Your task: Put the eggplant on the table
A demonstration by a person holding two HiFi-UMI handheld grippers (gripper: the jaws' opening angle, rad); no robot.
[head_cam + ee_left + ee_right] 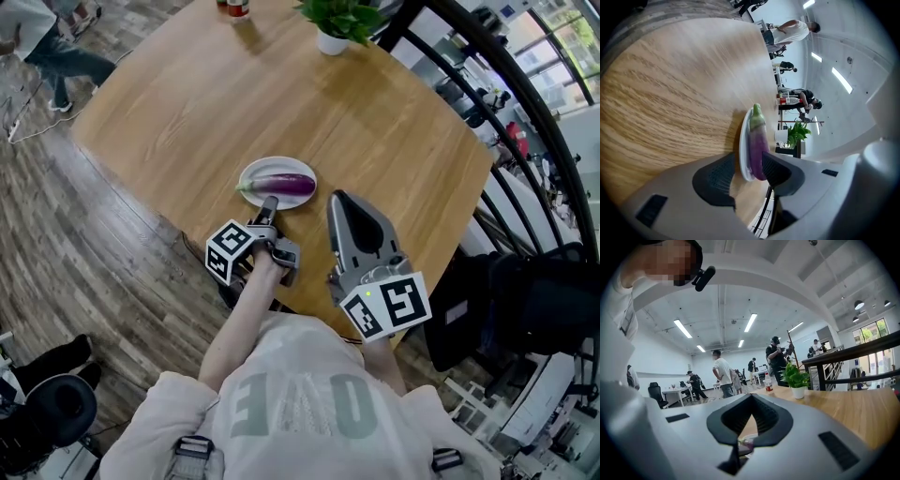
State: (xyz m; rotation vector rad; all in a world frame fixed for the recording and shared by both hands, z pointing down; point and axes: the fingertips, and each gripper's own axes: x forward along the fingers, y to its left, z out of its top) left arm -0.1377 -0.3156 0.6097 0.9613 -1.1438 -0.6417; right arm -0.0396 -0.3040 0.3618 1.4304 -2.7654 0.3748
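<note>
The eggplant [281, 185] lies lengthwise on a white plate [258, 169] that sits close to the near edge of the wooden surface [281, 103]. Its green stem end points toward the surface's left side. The left claw [270, 204] is at the plate's near rim with its jaws spread wide. In the left gripper view the plate's rim and the purple end of the eggplant show between them, and neither pad presses on them. The right claw [339, 197] hovers just beside the plate, toward the surface's right edge, with its jaws closed together at the tips and nothing held. A potted plant [337, 23] and a bottle [237, 7] stand well apart from the plate, at the surface's far edge.
</note>
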